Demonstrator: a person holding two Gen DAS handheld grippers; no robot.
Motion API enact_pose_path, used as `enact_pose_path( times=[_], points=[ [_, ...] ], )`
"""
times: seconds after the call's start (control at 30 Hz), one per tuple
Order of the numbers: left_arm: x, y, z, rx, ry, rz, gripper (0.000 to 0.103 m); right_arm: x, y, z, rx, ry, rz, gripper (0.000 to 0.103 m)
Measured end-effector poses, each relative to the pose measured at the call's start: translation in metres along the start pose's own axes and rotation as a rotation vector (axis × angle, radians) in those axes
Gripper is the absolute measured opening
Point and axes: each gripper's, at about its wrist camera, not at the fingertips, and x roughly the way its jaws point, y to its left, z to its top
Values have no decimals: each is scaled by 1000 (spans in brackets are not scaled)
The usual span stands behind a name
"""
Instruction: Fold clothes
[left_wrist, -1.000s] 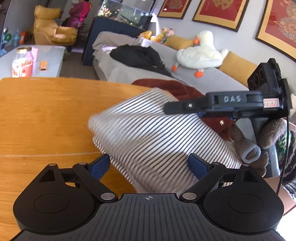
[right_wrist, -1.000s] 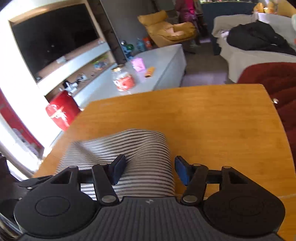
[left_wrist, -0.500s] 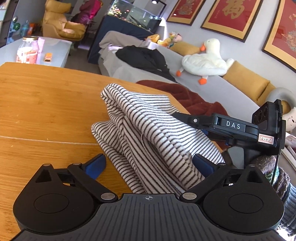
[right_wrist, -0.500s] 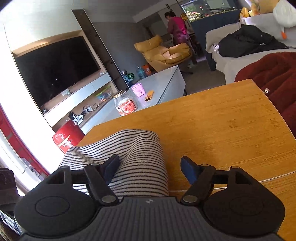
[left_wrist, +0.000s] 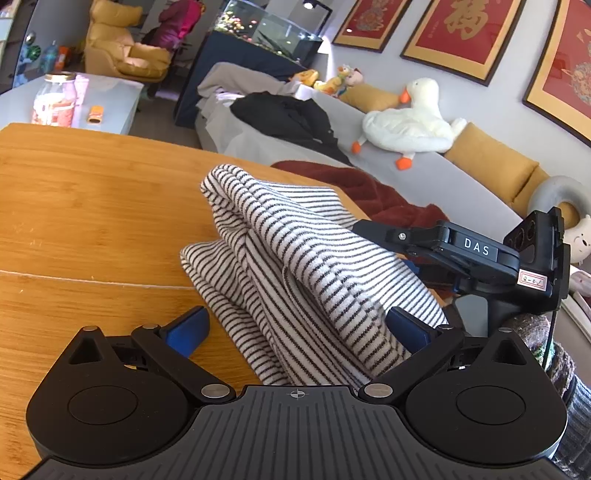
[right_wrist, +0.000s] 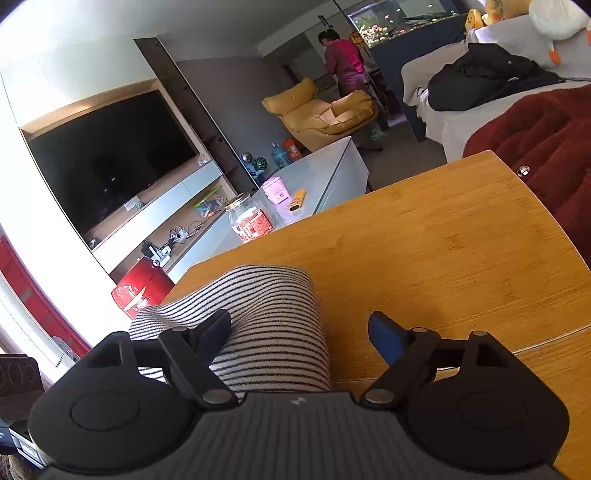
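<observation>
A black-and-white striped garment (left_wrist: 295, 258) lies bunched in folded layers on the wooden table (left_wrist: 92, 206). My left gripper (left_wrist: 297, 326) stands wide open astride its near end. The left blue pad (left_wrist: 188, 326) is clear of the cloth and the right pad (left_wrist: 406, 328) is at its edge. In the right wrist view the same garment (right_wrist: 266, 314) lies between the jaws of my right gripper (right_wrist: 301, 328), which are opening. Its left finger (right_wrist: 216, 326) rests against the cloth and its right pad (right_wrist: 384, 334) is over bare wood. The right tool's black housing (left_wrist: 476, 254) shows beside the cloth.
A dark red blanket (right_wrist: 535, 155) hangs past the table's far edge, in front of a grey sofa (left_wrist: 424, 177) with a black jacket and a plush duck. A low white table (right_wrist: 317, 173) holds a jar. A person stands far off by a yellow armchair (right_wrist: 321, 114).
The striped garment, blurred in motion a second ago, now lies still in a folded heap. Both grippers' jaws have spread wider, letting go of the cloth. The right gripper dipped slightly.
</observation>
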Motion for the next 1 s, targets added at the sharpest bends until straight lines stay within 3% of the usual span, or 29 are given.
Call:
enact_pose_path(
  times=[1.0],
  points=[
    [0, -2, -1, -43, -30, 27, 103, 12, -23, 2, 128, 49, 78, 89]
  ],
)
